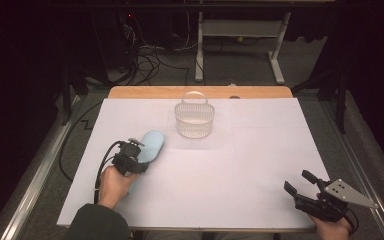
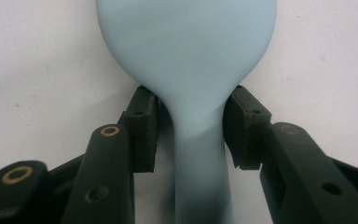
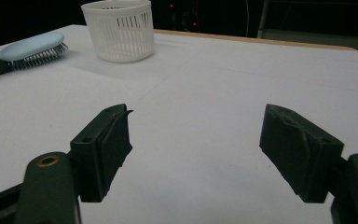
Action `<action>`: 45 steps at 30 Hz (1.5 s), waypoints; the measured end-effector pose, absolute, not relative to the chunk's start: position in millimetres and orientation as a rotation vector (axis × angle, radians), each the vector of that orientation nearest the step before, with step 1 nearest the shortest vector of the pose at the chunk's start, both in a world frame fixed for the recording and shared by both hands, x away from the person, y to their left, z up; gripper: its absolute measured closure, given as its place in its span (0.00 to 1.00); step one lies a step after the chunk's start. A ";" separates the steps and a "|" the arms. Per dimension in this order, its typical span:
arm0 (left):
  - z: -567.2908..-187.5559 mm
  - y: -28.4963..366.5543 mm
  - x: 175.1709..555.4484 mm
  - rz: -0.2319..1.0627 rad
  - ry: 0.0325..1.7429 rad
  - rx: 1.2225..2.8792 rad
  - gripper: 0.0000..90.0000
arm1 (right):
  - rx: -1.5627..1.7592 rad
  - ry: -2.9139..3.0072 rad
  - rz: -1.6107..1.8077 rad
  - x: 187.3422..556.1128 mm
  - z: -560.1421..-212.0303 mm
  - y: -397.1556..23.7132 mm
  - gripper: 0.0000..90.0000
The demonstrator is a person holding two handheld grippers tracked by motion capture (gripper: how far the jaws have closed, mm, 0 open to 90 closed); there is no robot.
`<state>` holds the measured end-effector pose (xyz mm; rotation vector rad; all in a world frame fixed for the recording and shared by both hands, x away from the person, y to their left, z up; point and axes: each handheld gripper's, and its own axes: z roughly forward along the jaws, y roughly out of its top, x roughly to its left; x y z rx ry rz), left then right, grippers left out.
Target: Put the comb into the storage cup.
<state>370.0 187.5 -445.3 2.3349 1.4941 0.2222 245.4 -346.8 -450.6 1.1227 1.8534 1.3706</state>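
A pale blue hairbrush (image 1: 152, 144) lies bristles down on the white table cover, left of centre. My left gripper (image 1: 141, 162) reaches it from the near side. In the left gripper view its two pads (image 2: 144, 126) sit against either side of the narrow neck, just below the wide head of the hairbrush (image 2: 186, 42). My right gripper (image 1: 296, 180) hovers over the near right corner of the table. Its jaws stand wide apart with nothing between them (image 3: 196, 140). In the right gripper view the hairbrush (image 3: 28, 46) shows far off at the left.
A white slotted basket (image 1: 194, 120) with a hoop handle stands at the back middle of the table; the basket (image 3: 119, 32) is also seen from the right gripper. A wooden table edge (image 1: 200, 92) runs behind it. Cables and a desk frame lie on the floor beyond.
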 end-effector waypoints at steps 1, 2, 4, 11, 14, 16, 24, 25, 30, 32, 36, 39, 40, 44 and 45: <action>-445.2 187.5 370.1 0.220 1.494 2.336 0.64 | 1.122 1.854 1.370 245.4 -450.6 -346.8 0.28; -445.1 187.5 370.1 0.219 1.494 2.336 0.65 | 1.123 1.853 1.370 245.4 -450.6 -346.8 0.28; -445.1 187.6 370.0 0.219 1.494 2.335 0.67 | 1.123 1.853 1.371 245.3 -450.6 -346.8 0.28; -444.7 188.4 369.8 0.212 1.485 2.338 0.72 | 1.123 1.853 1.371 245.3 -450.6 -346.7 0.28; -444.8 188.5 369.3 0.218 1.477 2.341 0.73 | 1.123 1.854 1.370 245.3 -450.6 -346.8 0.28; -444.9 188.5 369.0 0.223 1.474 2.342 0.74 | 1.123 1.854 1.370 245.3 -450.6 -346.8 0.28; -445.0 188.5 368.3 0.231 1.464 2.340 0.74 | 1.122 1.856 1.367 245.5 -450.7 -346.8 0.28; -445.1 188.5 368.2 0.233 1.461 2.339 0.74 | 1.120 1.855 1.366 245.6 -450.7 -347.0 0.28; -445.1 187.9 367.6 0.237 1.451 2.332 0.74 | 1.121 1.856 1.366 245.6 -450.7 -347.1 0.28; -444.8 187.4 367.1 0.236 1.443 2.337 0.74 | 1.121 1.856 1.366 245.7 -450.7 -347.2 0.28; -444.9 185.9 366.2 0.241 1.437 2.336 0.74 | 1.128 1.855 1.370 245.5 -450.9 -347.0 0.28; -444.8 185.5 366.0 0.243 1.433 2.339 0.75 | 1.127 1.854 1.371 245.7 -450.8 -347.2 0.28; -444.7 185.4 365.9 0.245 1.433 2.340 0.75 | 1.129 1.854 1.371 245.5 -450.8 -347.2 0.28; -444.6 185.2 365.5 0.242 1.427 2.336 0.74 | 1.127 1.854 1.372 245.6 -450.9 -347.3 0.28; -444.7 184.7 365.3 0.241 1.425 2.333 0.75 | 1.128 1.854 1.371 245.6 -450.9 -347.3 0.28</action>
